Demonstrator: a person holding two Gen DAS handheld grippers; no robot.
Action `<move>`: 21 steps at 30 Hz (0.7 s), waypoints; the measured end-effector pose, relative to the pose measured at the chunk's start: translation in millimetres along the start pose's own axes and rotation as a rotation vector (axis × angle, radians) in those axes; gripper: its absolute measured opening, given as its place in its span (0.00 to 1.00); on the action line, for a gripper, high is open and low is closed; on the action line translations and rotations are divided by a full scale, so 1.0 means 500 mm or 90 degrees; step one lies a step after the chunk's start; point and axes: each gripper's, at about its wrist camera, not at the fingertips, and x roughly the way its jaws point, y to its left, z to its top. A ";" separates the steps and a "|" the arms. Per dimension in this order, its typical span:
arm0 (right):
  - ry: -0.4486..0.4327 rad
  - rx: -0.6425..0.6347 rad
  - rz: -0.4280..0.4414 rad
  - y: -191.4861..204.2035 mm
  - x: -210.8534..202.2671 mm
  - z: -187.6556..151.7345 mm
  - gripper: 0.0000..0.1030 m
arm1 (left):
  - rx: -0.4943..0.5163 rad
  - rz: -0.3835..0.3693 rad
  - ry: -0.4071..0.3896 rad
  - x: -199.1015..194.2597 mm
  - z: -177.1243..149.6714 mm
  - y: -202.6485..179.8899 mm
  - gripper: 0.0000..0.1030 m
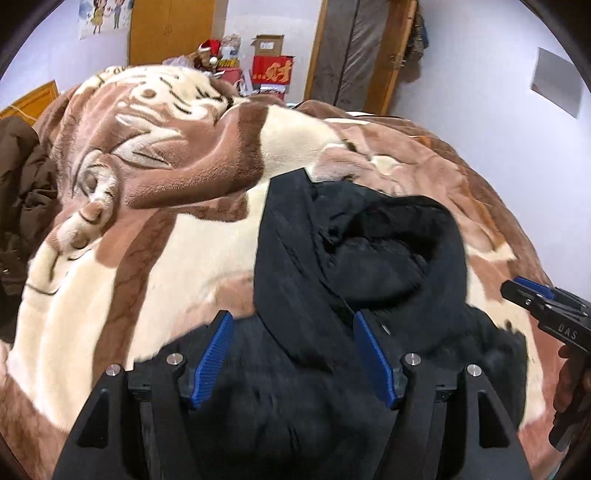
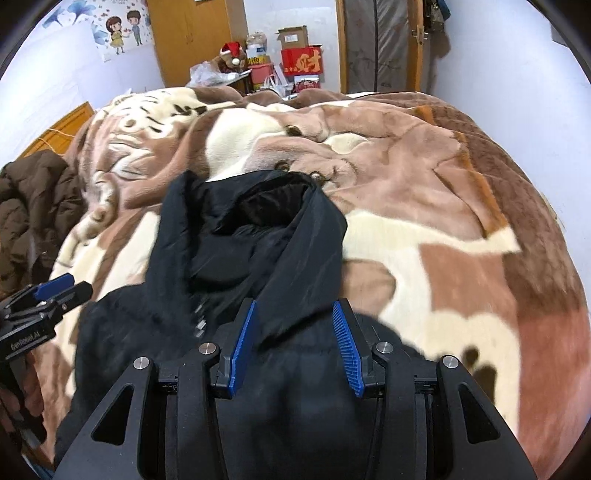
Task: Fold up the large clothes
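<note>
Across the lower centre of both frames your black hooded coat (image 1: pixel 354 258) lies bunched on the blanket (image 1: pixel 147 258). Your left tool (image 1: pixel 293 354) and right tool (image 2: pixel 293 345) hover released above it; folding seems barely begun, so next grip both shoulders.

Jacket (image 1: pixel 369 258): solid black, shell and hood lining alike, no visible print. Blanket (image 1: pixel 155 236): plush, cream ground with brown and tan-pink patches, dark stripe marks toward the far end, orange-brown edging at right. Left gripper (image 1: pixel 293 354) and right gripper (image 2: pixel 295 345): black bodies, blue ribbed pads, silver screw heads. Second garment (image 2: pixel 33 206) at left: dark brown, quilted. Box (image 2: pixel 303 61): red with gold character. Walls (image 1: pixel 480 74) pale lilac-white; wardrobe (image 1: pixel 170 29) orange-brown wood.
</note>
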 end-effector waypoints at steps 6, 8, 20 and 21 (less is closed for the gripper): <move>0.011 0.003 -0.007 -0.035 0.108 0.074 0.42 | -0.001 0.021 0.020 0.135 0.070 0.017 0.69; 0.009 0.005 -0.009 -0.043 0.142 0.100 0.42 | -0.002 0.020 0.019 0.170 0.088 0.015 0.69; 0.010 0.027 0.008 -0.036 0.159 0.121 0.06 | -0.007 -0.034 -0.004 0.186 0.085 0.006 0.00; 0.003 0.032 0.015 -0.040 0.146 0.120 0.06 | -0.012 -0.040 -0.017 0.161 0.083 0.010 0.00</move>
